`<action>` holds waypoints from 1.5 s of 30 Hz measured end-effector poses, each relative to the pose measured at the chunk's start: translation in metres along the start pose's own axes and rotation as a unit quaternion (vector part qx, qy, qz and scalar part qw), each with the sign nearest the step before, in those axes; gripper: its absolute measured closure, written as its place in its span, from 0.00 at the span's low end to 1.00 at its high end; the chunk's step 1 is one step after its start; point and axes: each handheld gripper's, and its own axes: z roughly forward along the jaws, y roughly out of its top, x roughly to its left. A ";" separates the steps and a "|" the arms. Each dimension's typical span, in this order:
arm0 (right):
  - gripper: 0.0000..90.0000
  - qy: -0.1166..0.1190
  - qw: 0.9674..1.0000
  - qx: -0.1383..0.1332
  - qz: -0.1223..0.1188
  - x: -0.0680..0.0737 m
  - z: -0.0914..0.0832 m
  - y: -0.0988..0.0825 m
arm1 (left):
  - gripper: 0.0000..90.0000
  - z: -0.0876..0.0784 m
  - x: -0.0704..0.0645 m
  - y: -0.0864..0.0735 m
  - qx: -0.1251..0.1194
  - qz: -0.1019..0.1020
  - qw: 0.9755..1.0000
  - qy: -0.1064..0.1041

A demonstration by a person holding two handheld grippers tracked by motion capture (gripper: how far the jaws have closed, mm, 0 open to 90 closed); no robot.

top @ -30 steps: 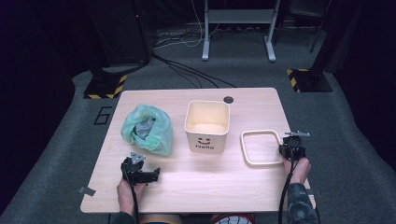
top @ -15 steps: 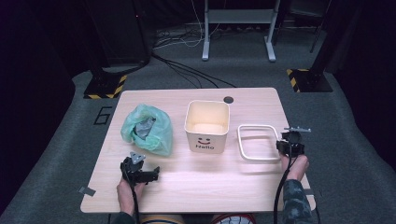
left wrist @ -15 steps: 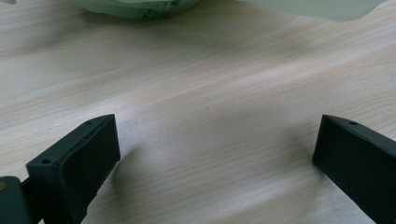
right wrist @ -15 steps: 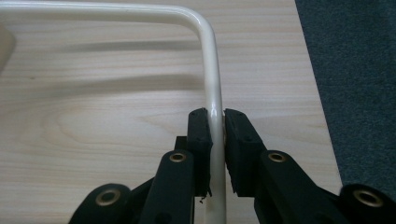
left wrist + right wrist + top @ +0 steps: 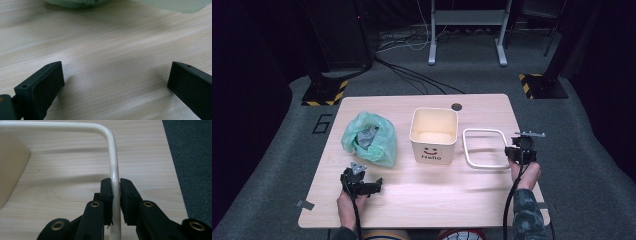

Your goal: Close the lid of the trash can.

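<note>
I have the right gripper (image 5: 115, 182) clamped on the white frame (image 5: 484, 148): its tube runs straight between the two pads, both pressing on it, and bends left just beyond the fingertips. The cream bin (image 5: 434, 134) stands beyond the frame's far side. My left gripper (image 5: 116, 75) rests with jaws wide apart, bare table (image 5: 112, 50) between them, the green bag (image 5: 369, 137) ahead.

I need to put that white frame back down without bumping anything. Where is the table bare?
Bare wood runs along the near edge of the table, between the left tool and the right tool gripping the white frame. It is crowded mid-table, where the green bag and cream bin stand.
</note>
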 end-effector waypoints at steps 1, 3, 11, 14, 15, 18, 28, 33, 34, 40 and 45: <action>0.90 -0.001 1.000 -0.001 0.001 0.000 -0.001 0.000 | 0.00 0.000 0.000 0.000 0.000 0.000 1.000 0.001; 0.90 -0.002 1.000 -0.002 0.001 0.000 -0.004 0.002 | 0.00 0.000 0.000 0.000 0.000 0.001 1.000 0.001; 0.90 -0.005 1.000 -0.009 -0.003 0.003 -0.014 0.013 | 0.00 0.000 0.001 0.001 0.001 0.002 1.000 -0.003; 0.90 -0.005 1.000 -0.012 -0.005 0.004 -0.016 0.016 | 0.01 0.000 0.001 0.000 0.000 0.002 1.000 -0.003; 0.90 -0.006 1.000 -0.010 -0.004 0.005 -0.018 0.019 | 0.01 0.000 0.000 0.000 0.000 0.002 1.000 -0.002; 0.90 -0.004 1.000 -0.010 -0.002 0.005 -0.020 0.021 | 0.01 0.000 0.000 0.000 0.000 0.002 1.000 -0.002; 0.90 -0.005 1.000 -0.014 -0.004 0.006 -0.028 0.032 | 0.01 0.000 0.001 0.000 0.000 0.001 1.000 -0.002; 0.90 -0.005 1.000 -0.013 -0.007 0.007 -0.029 0.036 | 0.01 0.000 0.001 0.001 0.000 0.000 1.000 -0.001; 0.90 -0.005 1.000 -0.014 -0.008 0.007 -0.029 0.037 | 0.01 0.000 0.000 0.000 0.000 -0.001 1.000 -0.001; 0.90 -0.006 1.000 -0.018 -0.007 0.010 -0.035 0.045 | 0.01 0.000 0.001 0.001 0.000 0.000 1.000 -0.001; 0.90 -0.003 1.000 -0.023 -0.013 0.015 -0.042 0.058 | 0.01 0.000 0.001 0.001 -0.001 0.000 1.000 0.000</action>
